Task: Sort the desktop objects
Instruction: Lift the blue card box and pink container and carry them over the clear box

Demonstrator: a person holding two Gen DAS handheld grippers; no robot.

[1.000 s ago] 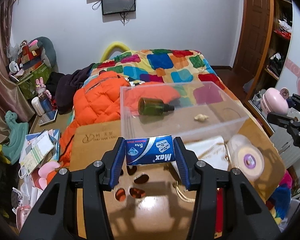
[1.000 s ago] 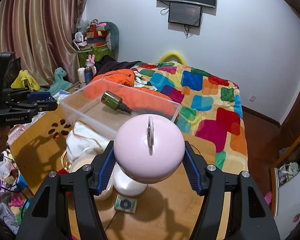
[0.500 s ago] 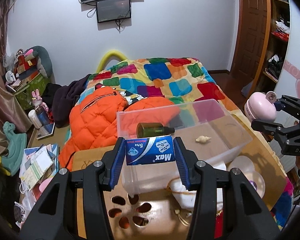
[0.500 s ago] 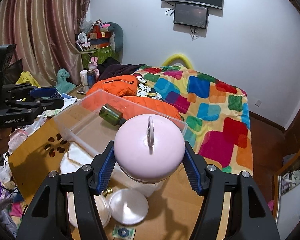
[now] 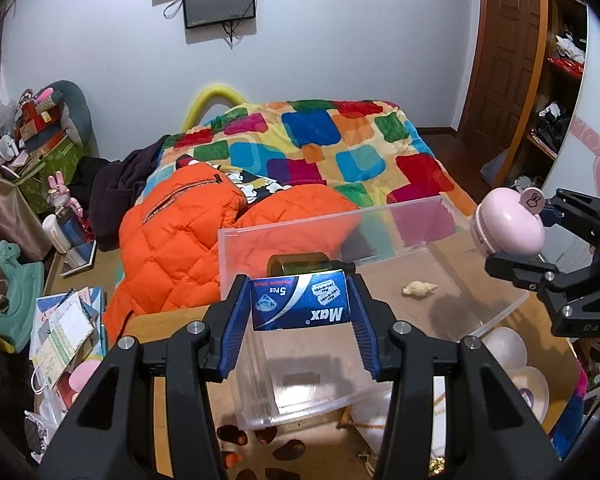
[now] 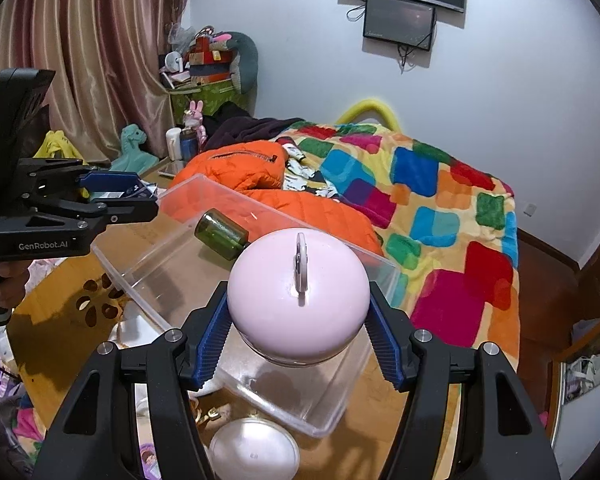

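Note:
My left gripper (image 5: 299, 314) is shut on a small blue razor-blade box (image 5: 300, 301) marked "Max", held over the near end of a clear plastic bin (image 5: 496, 312). My right gripper (image 6: 298, 330) is shut on a round pink lidded jar (image 6: 298, 280), held above the bin's near corner (image 6: 324, 420). Inside the bin lie a green glass bottle (image 6: 220, 234) on its side and a small pale shell (image 5: 419, 289). In the left wrist view the right gripper (image 5: 540, 256) with the pink jar (image 5: 508, 228) hangs at the bin's right side. The left gripper (image 6: 112, 200) shows at the bin's left in the right wrist view.
The bin stands on a wooden desk (image 6: 60, 320) with cut-out holes (image 5: 260, 438). White round lids (image 6: 254, 450) and a white cloth (image 5: 370, 416) lie beside the bin. Beyond the desk are an orange jacket (image 5: 172, 248) and a bed with a colourful blanket (image 5: 320, 152). Papers (image 5: 64, 332) lie left.
Both grippers have moved forward over the desk, each keeping its load. The bin now lies right under and before them, where before it was farther off.

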